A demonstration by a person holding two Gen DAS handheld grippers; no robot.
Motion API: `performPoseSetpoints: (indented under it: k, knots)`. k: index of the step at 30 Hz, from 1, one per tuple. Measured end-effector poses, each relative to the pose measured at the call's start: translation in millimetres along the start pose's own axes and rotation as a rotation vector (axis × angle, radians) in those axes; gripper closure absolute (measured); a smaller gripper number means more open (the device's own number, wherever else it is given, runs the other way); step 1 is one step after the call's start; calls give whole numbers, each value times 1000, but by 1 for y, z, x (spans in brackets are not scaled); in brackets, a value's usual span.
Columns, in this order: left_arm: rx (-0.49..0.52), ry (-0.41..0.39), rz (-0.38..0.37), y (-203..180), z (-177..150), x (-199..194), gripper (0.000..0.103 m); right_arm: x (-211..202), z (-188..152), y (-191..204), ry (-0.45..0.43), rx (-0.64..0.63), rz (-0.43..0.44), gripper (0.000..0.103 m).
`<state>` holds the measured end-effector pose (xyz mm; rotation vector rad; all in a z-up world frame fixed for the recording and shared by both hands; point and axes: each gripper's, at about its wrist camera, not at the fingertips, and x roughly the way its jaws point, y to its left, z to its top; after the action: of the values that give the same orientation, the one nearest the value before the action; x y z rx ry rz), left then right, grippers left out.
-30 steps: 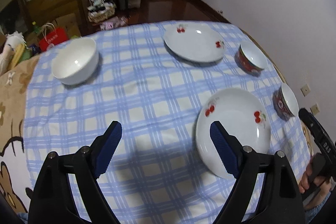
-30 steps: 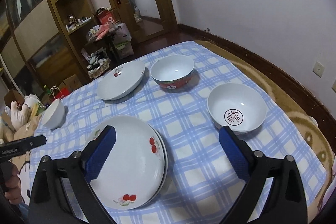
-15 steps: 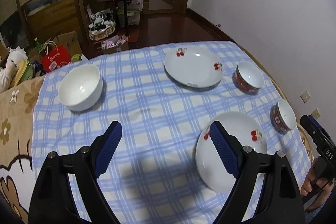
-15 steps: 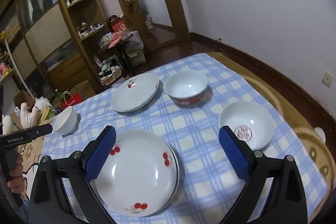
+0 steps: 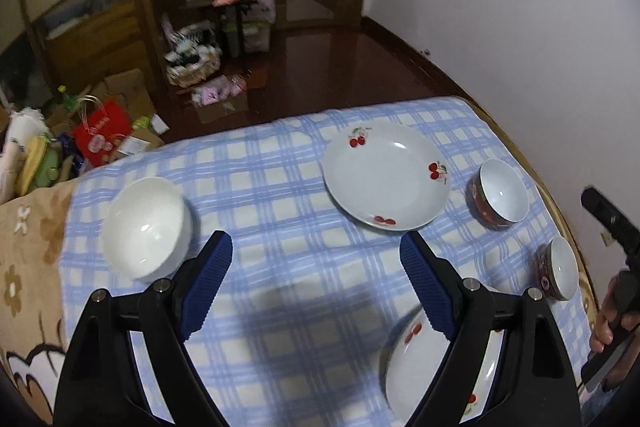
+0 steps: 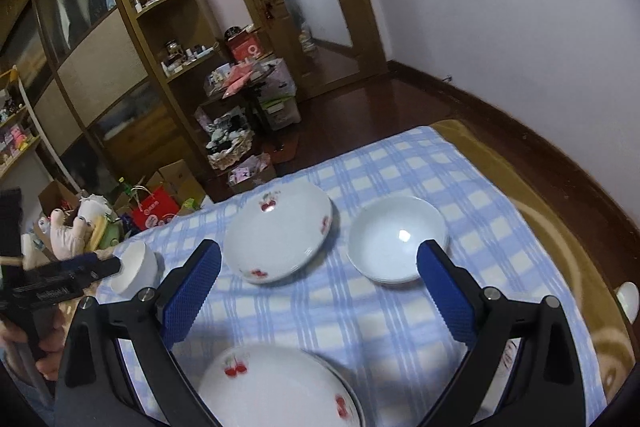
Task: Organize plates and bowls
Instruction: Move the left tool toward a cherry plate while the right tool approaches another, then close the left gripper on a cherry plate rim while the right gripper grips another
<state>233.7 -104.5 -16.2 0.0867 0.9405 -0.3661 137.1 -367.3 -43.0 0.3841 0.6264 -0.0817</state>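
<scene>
Both tools hung above the checked cloth (image 5: 280,267) with nothing between their pads. The left hand-held gripper (image 5: 316,283) stood wide open, and the right hand-held gripper (image 6: 318,291) showed the same wide gap in its own view.

The relation that mattered was which dish lay before which tool. From the left hand-held gripper, the plain white bowl (image 5: 146,227) sat at about ten o'clock, just beyond its left pad, alone on that side of the cloth. The single cherry plate (image 5: 386,177) lay at about one o'clock, farther off. The red-sided bowl (image 5: 502,197) and the dark patterned bowl (image 5: 560,273) were at two and three o'clock, near the cloth's right edge. The near cherry plate (image 5: 416,359) sat at five o'clock, half hidden behind the right finger; the right wrist view suggested a second rim under it.

From the right hand-held gripper, the red-sided bowl lay at one o'clock, close beyond its right pad, with the single plate at eleven.

By my reading, the left hand was nearer the lone white bowl and the right hand nearer the two coloured bowls. Round dishes have no long axis, so a rim pinch from any side would serve.
</scene>
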Motion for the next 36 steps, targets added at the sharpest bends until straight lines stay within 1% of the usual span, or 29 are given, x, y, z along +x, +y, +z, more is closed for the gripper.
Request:
performPoseSetpoints:
  k: [2,5,7,8,11,14,16,19,21,22,23,24,27,28,29,30,31,32,33,34,35,36]
  knots:
    - [-22,1,-10,5,6,15,18,18,12,2,16,-1,34,0]
    - [-45,31,-21,11,17,44,18,50,26,3,46,-15,24,0]
    - [-60,58,-22,14,27,66,18,75,31,6,87,-30,18,0]
    - [-60,57,-16,15,29,71,18,84,32,8,95,-38,15,0]
    - [-51,38,37,17,39,94,18,119,33,10,119,-44,-14,0]
    - [-78,84,12,22,47,125,18,148,34,10,159,-20,4,0]
    - [-86,116,11,23,52,145,18,165,35,12,189,-29,3,0]
    - [-89,158,-21,19,54,166,18,186,36,16,211,-78,-30,1]
    - [-64,172,-36,12,55,176,18,196,36,15,229,-83,-50,1]
    - [-55,176,-28,9,56,179,18,204,36,12,251,-76,-46,2]
    - [-45,185,-22,6,57,184,18,209,36,10,271,-72,-40,6]
    - [-40,196,-27,4,58,189,18,213,36,9,289,-72,-42,8]
    - [-53,224,-40,-1,58,204,20,229,35,7,360,-99,-43,11]
    - [-56,225,-37,-1,57,206,22,232,34,8,379,-120,-41,15]
    - [-59,225,-29,-2,56,208,29,235,33,9,388,-140,-41,21]
    - [-59,235,-25,-4,55,212,34,237,32,10,399,-154,-43,23]
    - [-60,248,-24,-5,55,215,41,239,30,12,424,-176,-46,27]
    - [-59,265,-19,-6,54,220,47,241,29,12,443,-185,-46,35]
    - [-61,269,-13,-6,53,222,51,243,27,12,462,-194,-48,39]
    - [-67,268,-5,-6,52,223,58,246,27,12,475,-199,-57,42]
    - [-77,268,-9,-5,52,224,66,247,28,12,479,-199,-59,42]
    - [-94,277,-19,-4,51,226,69,249,28,11,490,-193,-56,43]
